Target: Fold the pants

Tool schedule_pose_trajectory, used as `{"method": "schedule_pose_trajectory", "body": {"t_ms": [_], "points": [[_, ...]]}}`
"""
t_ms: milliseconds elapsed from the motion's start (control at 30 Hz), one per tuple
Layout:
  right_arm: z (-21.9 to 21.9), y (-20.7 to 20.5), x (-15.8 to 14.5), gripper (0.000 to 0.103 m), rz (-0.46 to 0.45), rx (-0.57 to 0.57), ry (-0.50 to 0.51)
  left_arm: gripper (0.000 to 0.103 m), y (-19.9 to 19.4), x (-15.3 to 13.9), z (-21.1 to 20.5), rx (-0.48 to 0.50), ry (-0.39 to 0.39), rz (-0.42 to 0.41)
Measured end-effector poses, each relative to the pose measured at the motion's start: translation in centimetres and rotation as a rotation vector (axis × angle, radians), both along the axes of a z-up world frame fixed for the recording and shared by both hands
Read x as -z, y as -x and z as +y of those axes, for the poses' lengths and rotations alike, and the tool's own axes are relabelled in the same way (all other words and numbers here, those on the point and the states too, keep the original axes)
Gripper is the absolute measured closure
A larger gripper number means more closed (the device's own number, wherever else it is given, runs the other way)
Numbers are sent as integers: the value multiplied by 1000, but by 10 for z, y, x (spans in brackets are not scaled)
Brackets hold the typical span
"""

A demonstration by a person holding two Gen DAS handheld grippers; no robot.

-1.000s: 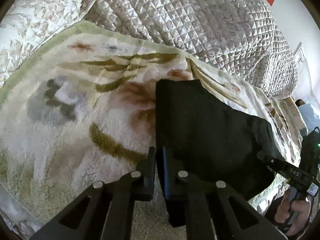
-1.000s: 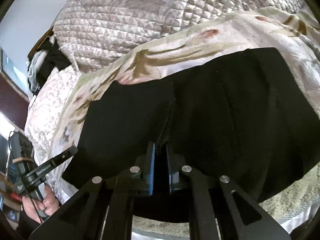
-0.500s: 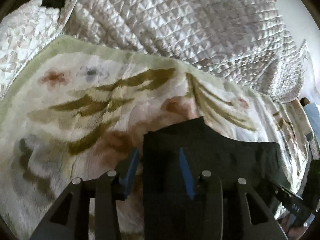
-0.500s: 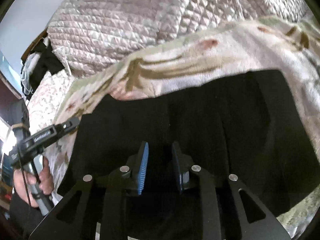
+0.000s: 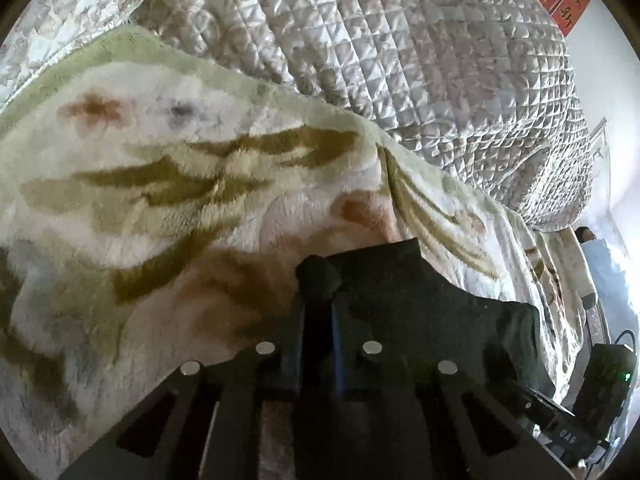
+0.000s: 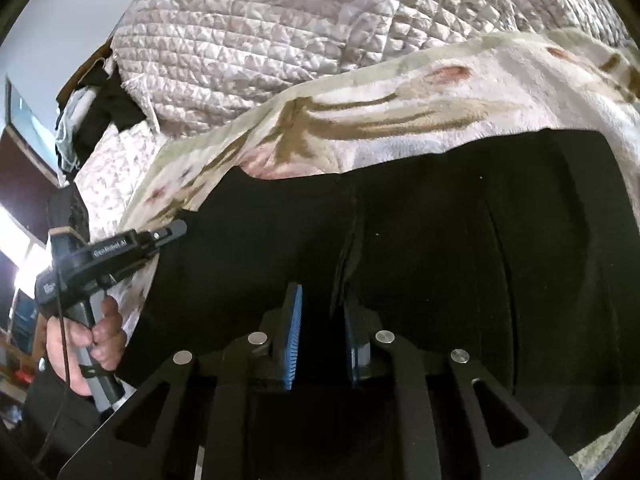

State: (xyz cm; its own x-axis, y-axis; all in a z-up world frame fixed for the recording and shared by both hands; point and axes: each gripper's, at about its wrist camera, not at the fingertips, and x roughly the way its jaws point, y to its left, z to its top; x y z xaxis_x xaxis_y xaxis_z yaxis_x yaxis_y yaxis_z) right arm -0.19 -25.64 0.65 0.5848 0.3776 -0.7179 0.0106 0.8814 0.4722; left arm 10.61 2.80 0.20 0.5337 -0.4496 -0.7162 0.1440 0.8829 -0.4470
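The black pants lie spread flat on a fluffy cream blanket with olive leaf shapes. In the left wrist view they fill the lower right. My left gripper is shut on a bunched bit of the pants' edge, which sticks up between the fingers. My right gripper is open, its blue pads apart, low over the middle of the pants near the centre seam. The left gripper also shows in the right wrist view, held by a hand at the pants' left end.
A quilted silver-pink bedspread is heaped behind the blanket. Dark clothes lie at the far left of the bed. The right gripper's body shows at the lower right of the left wrist view, by the bed edge.
Both grippers opened half a second ago. The left one has since shut on the pants' edge. The right one stays open and has spread a little wider.
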Motion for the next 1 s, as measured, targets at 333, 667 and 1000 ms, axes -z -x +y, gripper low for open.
{"method": "schedule_pose_trajectory", "body": {"t_ms": [333, 667, 1000], "points": [[-5, 28, -6, 77, 18, 2, 12, 71, 59, -16, 7, 36, 18, 11], [10, 54, -7, 82, -3, -34, 75, 91, 125, -9, 6, 57, -90, 3], [2, 64, -12, 82, -18, 2, 99, 92, 132, -10, 8, 59, -146, -30]]}}
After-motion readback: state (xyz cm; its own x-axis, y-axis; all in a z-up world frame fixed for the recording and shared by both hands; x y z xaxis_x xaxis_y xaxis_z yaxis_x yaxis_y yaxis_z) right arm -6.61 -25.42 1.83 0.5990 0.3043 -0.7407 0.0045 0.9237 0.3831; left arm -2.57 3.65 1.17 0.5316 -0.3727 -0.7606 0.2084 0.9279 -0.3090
